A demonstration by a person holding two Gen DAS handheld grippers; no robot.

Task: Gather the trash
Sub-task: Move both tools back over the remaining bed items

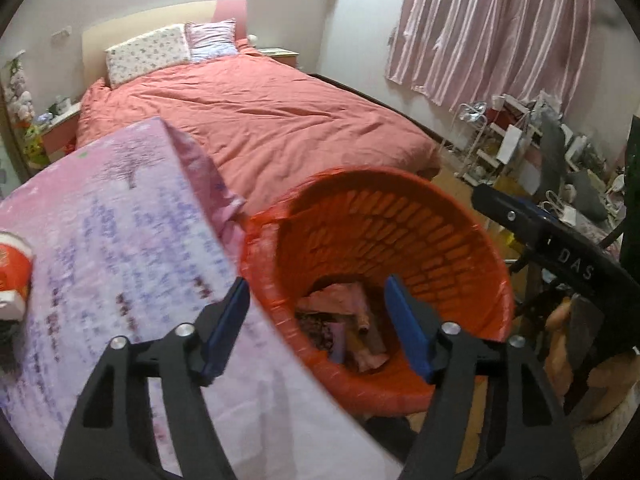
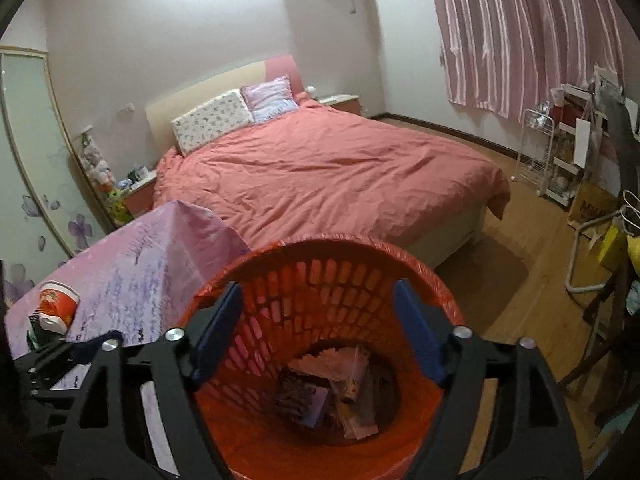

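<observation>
A red slatted waste basket (image 1: 440, 240) (image 2: 304, 280) lined with a red plastic bag stands beside a table under a pink and purple cloth (image 1: 120, 220) (image 2: 132, 272). Crumpled wrappers and paper (image 1: 340, 320) (image 2: 332, 384) lie at its bottom. My left gripper (image 1: 316, 284) hovers open over the basket's near rim and the table edge, nothing between its blue pads. My right gripper (image 2: 318, 286) hangs open right above the basket's mouth, also holding nothing. A red and white paper cup (image 1: 12, 264) (image 2: 56, 304) sits at the table's left end.
A bed with a salmon duvet (image 1: 260, 120) (image 2: 320, 168) fills the room behind the basket. Cluttered white shelves (image 1: 500, 140) (image 2: 560, 152) stand under the pink curtain (image 2: 520, 32) on the right. Wooden floor (image 2: 500, 280) shows right of the basket, with chair legs nearby.
</observation>
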